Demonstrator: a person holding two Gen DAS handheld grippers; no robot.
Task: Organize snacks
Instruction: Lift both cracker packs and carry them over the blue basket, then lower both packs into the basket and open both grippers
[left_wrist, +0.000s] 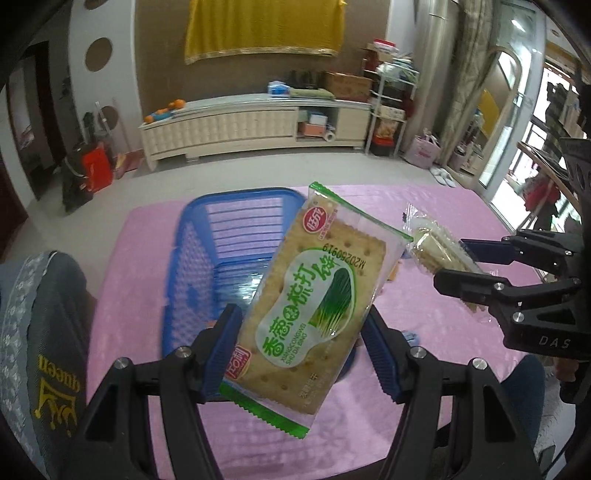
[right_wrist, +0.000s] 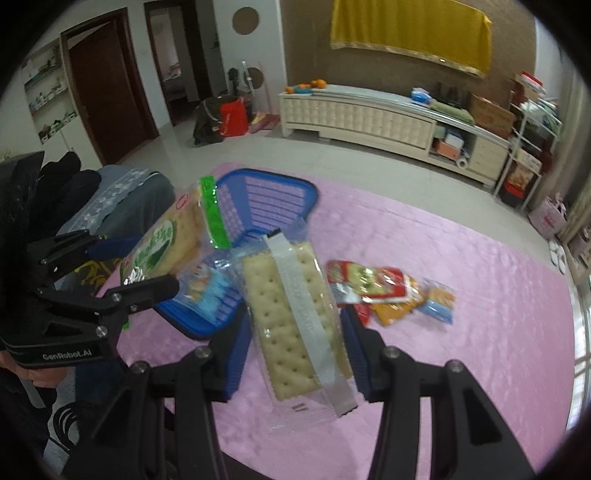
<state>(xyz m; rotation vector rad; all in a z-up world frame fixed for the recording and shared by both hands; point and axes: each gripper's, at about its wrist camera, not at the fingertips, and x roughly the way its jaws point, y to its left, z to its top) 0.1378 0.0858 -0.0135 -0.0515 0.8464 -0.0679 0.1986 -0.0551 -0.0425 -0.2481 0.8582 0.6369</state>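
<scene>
My left gripper (left_wrist: 301, 347) is shut on a green-and-clear cracker pack (left_wrist: 314, 302), held above the near end of a blue plastic basket (left_wrist: 192, 229) on the pink tablecloth. My right gripper (right_wrist: 295, 347) is shut on a second cracker pack (right_wrist: 291, 325), seen from its back with a silver seam. The right gripper also shows in the left wrist view (left_wrist: 465, 266) with its pack (left_wrist: 432, 247), to the right of the basket. The left gripper (right_wrist: 140, 266) with its green pack (right_wrist: 166, 240) shows in the right wrist view over the basket (right_wrist: 273, 199). A blue snack pack (right_wrist: 207, 291) lies in the basket.
Several loose snack packs, red (right_wrist: 365, 280), orange (right_wrist: 391, 310) and blue (right_wrist: 439, 302), lie on the pink cloth (right_wrist: 461, 258) right of the basket. A grey cushioned chair (left_wrist: 40, 332) stands at the table's left. A cream cabinet (left_wrist: 255, 125) stands at the far wall.
</scene>
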